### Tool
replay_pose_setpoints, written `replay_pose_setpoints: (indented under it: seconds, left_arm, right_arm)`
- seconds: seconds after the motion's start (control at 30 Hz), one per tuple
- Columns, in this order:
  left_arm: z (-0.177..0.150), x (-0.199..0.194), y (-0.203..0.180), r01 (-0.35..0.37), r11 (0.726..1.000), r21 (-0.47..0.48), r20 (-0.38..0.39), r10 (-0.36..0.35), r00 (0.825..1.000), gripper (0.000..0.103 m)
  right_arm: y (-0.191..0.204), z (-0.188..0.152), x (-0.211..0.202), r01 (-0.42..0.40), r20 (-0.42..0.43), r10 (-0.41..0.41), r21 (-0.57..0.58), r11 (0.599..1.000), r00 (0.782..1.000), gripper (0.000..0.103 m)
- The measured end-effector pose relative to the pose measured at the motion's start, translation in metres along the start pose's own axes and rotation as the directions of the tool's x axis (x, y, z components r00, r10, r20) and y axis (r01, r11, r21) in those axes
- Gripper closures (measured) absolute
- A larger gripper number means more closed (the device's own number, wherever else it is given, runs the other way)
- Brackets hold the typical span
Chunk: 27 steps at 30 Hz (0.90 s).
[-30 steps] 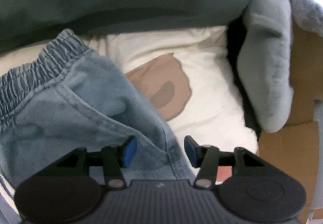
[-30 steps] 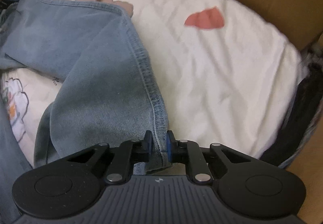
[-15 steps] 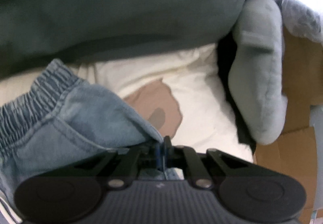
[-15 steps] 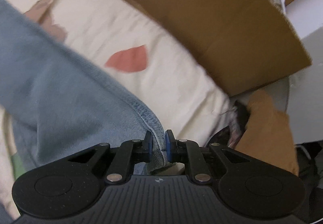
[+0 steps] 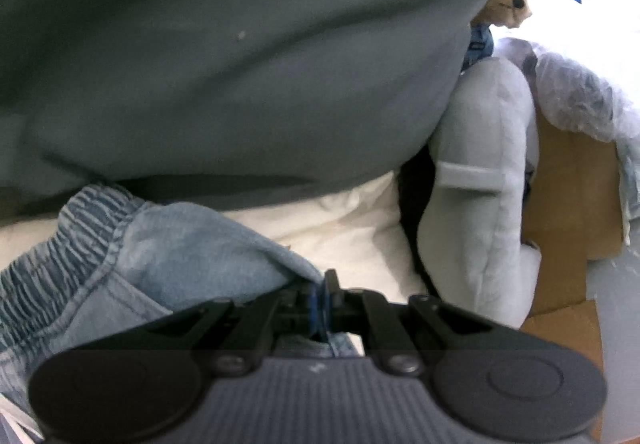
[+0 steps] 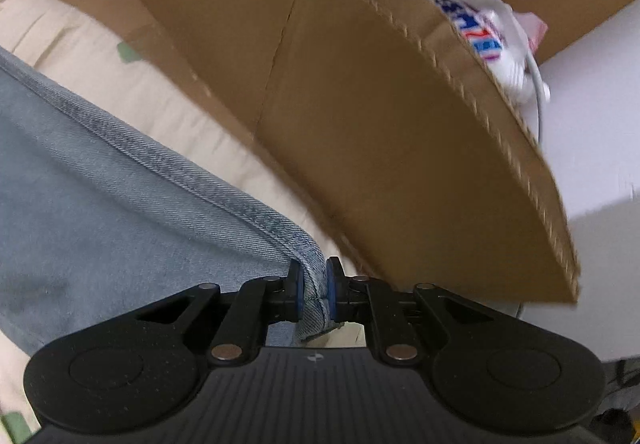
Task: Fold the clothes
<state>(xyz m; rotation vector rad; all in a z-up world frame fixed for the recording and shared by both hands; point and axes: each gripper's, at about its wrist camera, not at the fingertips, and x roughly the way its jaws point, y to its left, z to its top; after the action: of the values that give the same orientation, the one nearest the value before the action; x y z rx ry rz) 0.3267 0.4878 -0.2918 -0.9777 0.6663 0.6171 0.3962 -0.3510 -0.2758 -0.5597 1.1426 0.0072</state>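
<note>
On a cream bedsheet point(image 5: 352, 220), a pair of light blue denim trousers point(image 5: 172, 244) lies with its gathered elastic waistband point(image 5: 80, 220) toward the left of the left wrist view. The left gripper point(image 5: 320, 302) has its jaws pressed together on a fold of the denim near the waistband, the blue pads almost meeting with only thin cloth between them. Above it a large grey-green garment point(image 5: 224, 56) fills the upper part of that view, and a pale grey plush toy point(image 5: 480, 180) stands to the right, next to brown cardboard point(image 5: 568, 196). A small tan stuffed animal point(image 5: 508, 4) peeks out at the upper right.

In the right wrist view, the right gripper point(image 6: 312, 292) pinches the stitched hem of the same trousers point(image 6: 100, 212), the thick seam clamped between its blue pads point(image 6: 297, 290). The denim stretches away to the left over the sheet point(image 6: 80, 40). A cardboard box point(image 6: 380, 132) stands just behind the gripper, with white and purple packaging point(image 6: 476, 24) inside it.
</note>
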Motion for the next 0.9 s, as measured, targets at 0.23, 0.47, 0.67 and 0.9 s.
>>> replay_pose_setpoints:
  seconds: [0.23, 0.47, 0.67, 0.9]
  left_arm:
    - [0.009, 0.017, -0.010, -0.004, 1.000, -0.006, -0.030, 0.004, 1.000, 0.100]
    - [0.009, 0.036, -0.002, 0.050, 0.999, -0.022, -0.161, -0.052, 0.986, 0.056]
    - [0.024, 0.009, -0.004, 0.130, 0.987, 0.097, -0.213, -0.107, 0.971, 0.040]
    - [0.042, -0.032, 0.014, 0.097, 0.978, 0.186, -0.158, -0.068, 0.985, 0.039]
  right_arm:
    - [-0.002, 0.023, 0.022, 0.005, -0.058, -0.005, -0.012, 1.000, 0.998, 0.094]
    - [0.010, 0.026, 0.049, 0.024, -0.054, -0.024, 0.014, 1.000, 0.998, 0.073]
    - [0.031, 0.002, 0.031, -0.017, 0.026, 0.017, 0.027, 0.999, 1.000, 0.051]
    - [0.026, -0.041, 0.003, -0.090, 0.090, 0.078, 0.135, 0.987, 0.993, 0.050]
